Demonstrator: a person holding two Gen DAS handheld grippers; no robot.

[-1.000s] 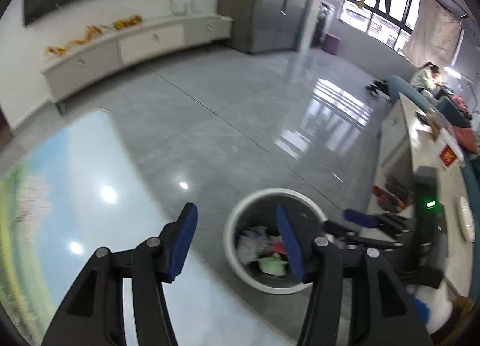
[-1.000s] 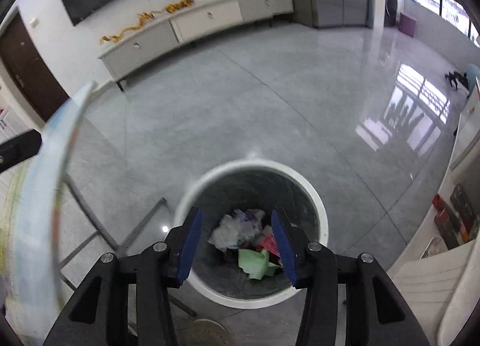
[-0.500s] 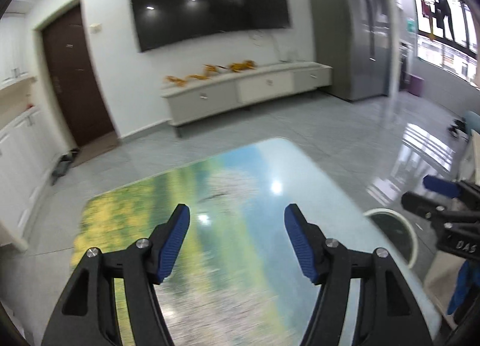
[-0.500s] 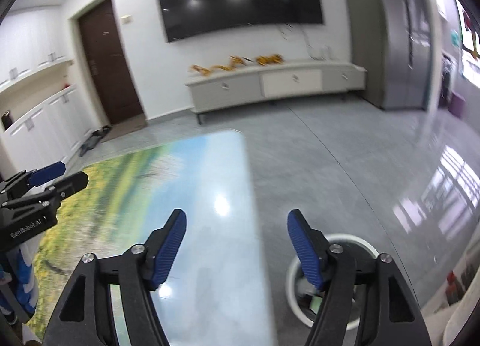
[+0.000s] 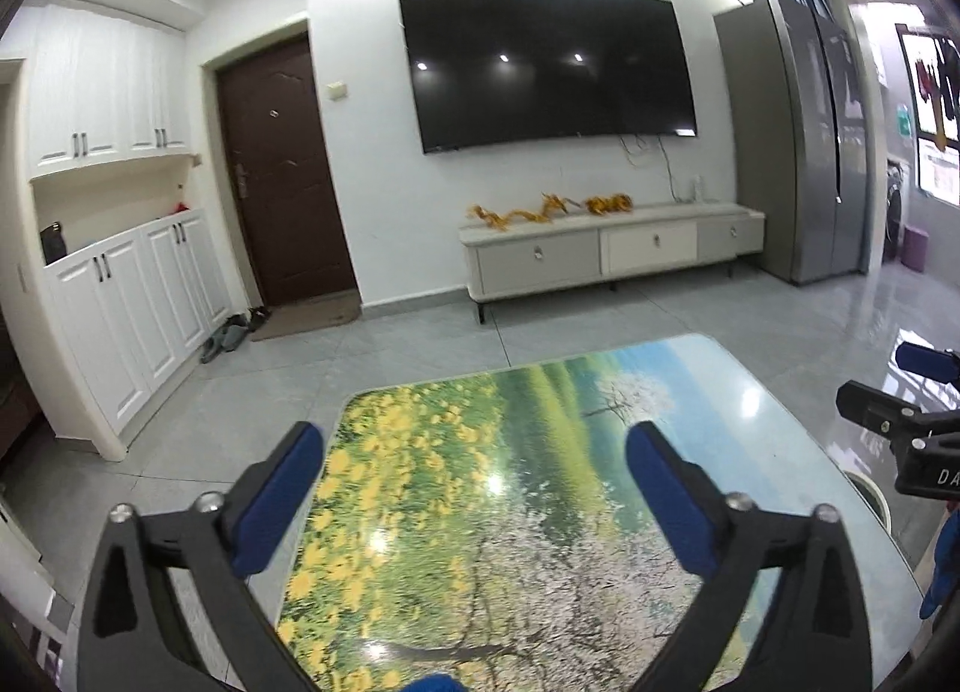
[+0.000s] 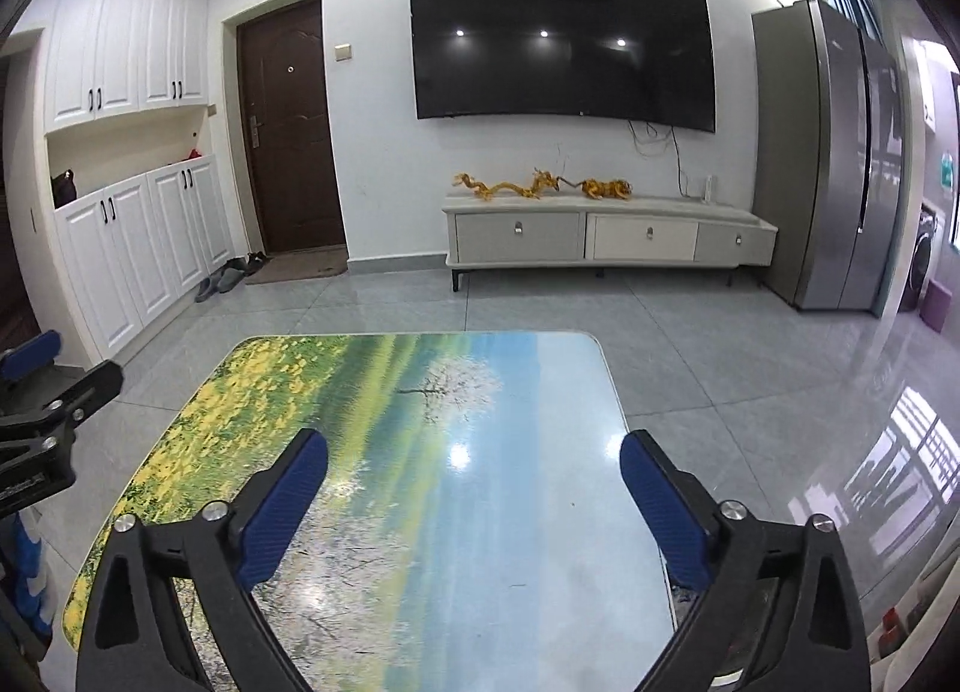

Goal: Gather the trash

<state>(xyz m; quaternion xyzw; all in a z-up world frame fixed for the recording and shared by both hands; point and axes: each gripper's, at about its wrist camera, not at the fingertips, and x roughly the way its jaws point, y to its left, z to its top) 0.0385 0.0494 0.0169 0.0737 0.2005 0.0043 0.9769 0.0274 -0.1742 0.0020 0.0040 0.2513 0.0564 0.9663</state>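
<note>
My left gripper (image 5: 474, 488) is open and empty above the glossy landscape-print table (image 5: 540, 452). My right gripper (image 6: 474, 488) is open and empty above the same table (image 6: 420, 422). Each gripper shows at the edge of the other's view: the right gripper (image 5: 900, 404) at the right, the left gripper (image 6: 48, 392) at the left. A sliver of the white trash bin's rim (image 5: 877, 497) shows past the table's right edge. Part of the bin (image 6: 720, 674) also shows under the right gripper. No trash shows on the table.
A TV cabinet (image 6: 606, 239) with gold dragon ornaments stands under a wall TV (image 6: 561, 41). White cupboards (image 6: 138, 260) and a brown door (image 6: 288, 128) are at the left, a grey fridge (image 6: 834, 152) at the right. The grey floor is glossy.
Both grippers have tilted up and swung left from over the trash bin to level above the table. Both stay open and empty.
</note>
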